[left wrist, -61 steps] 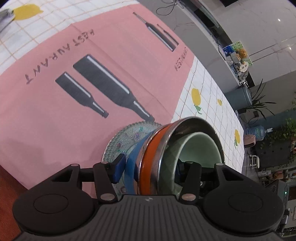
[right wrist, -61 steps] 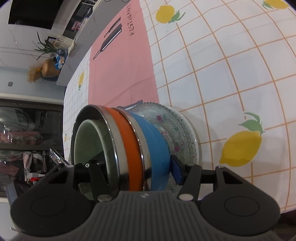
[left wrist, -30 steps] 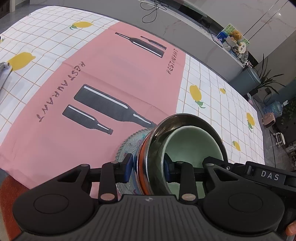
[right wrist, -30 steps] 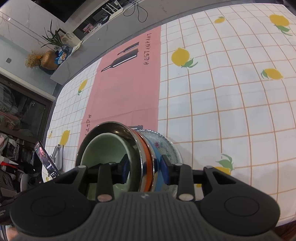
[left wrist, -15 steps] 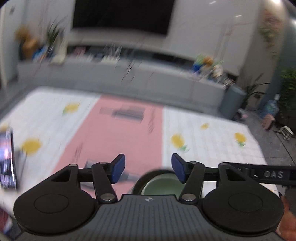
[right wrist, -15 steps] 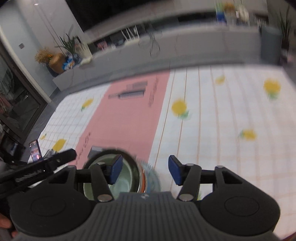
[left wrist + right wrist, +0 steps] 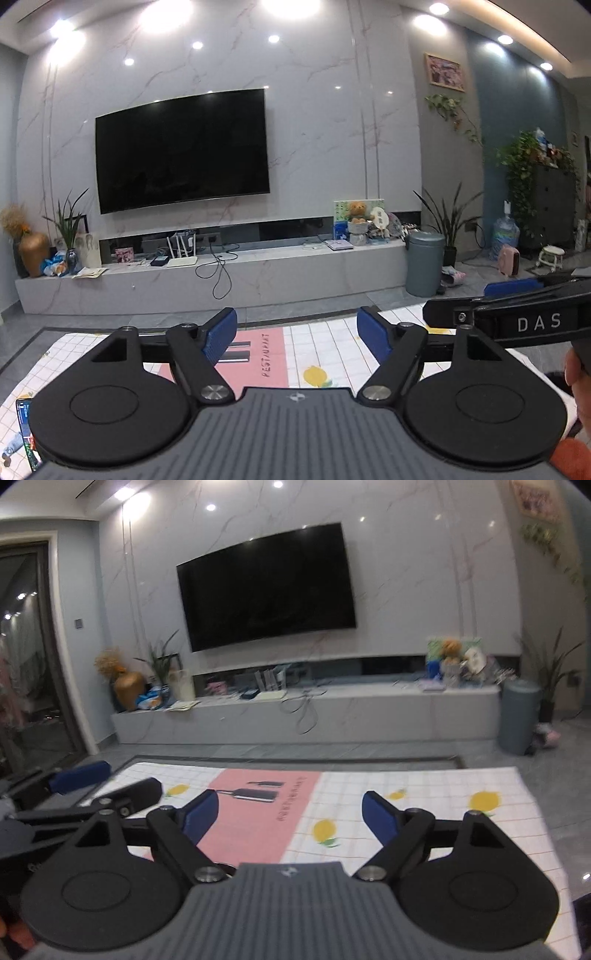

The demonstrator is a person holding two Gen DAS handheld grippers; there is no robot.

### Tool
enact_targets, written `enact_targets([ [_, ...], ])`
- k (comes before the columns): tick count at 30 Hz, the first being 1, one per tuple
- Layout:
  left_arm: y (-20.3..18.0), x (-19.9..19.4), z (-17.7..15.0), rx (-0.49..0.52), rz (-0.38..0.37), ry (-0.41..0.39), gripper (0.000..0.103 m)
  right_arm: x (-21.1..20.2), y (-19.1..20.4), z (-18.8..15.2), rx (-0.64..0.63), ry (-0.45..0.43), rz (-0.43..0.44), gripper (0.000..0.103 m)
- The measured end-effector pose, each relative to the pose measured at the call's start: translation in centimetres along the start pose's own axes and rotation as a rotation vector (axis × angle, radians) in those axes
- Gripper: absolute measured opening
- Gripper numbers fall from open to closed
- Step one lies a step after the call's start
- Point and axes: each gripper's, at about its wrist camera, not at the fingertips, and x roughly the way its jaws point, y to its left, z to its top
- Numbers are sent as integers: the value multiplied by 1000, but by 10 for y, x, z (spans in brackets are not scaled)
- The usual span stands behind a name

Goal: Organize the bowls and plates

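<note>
No plates or bowls show in either view now; the stack is hidden below the grippers' bodies. My left gripper (image 7: pixel 297 330) is open and empty, raised and pointing level over the table toward the TV wall. My right gripper (image 7: pixel 290 814) is open and empty too, at about the same height. The right gripper's arm (image 7: pixel 517 317) shows at the right of the left wrist view. The left gripper's arm (image 7: pixel 74 790) shows at the left of the right wrist view.
The table carries a white checked lemon cloth (image 7: pixel 424 805) with a pink bottle-print runner (image 7: pixel 258 812). A phone (image 7: pixel 26 428) lies at the table's left edge. Beyond stand a TV (image 7: pixel 181 151), a low marble console (image 7: pixel 221 273) and a grey bin (image 7: pixel 424 262).
Both grippers let go of the stacked bowls and plate, opened, then rose and tilted up from the table to face the room. The stack has dropped out of view.
</note>
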Motion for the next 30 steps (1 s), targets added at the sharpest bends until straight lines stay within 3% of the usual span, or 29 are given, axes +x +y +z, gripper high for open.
enact_targets([
  [4,-5,-5,-14,-12,-31,43,88,-19,-2,-19,-26,-21,-53,90],
  [9,-5,-4,-41,-6,-62,145,88,-35,-7,-52,-5,21,-113,90],
  [18,-15,-5,-91,-53,-46,333,88,-44,4,-119,-37,98,-283,90],
  [30,-16,1,-137,-122,-6,537,88,-41,6,-167,17,248,-322,90],
])
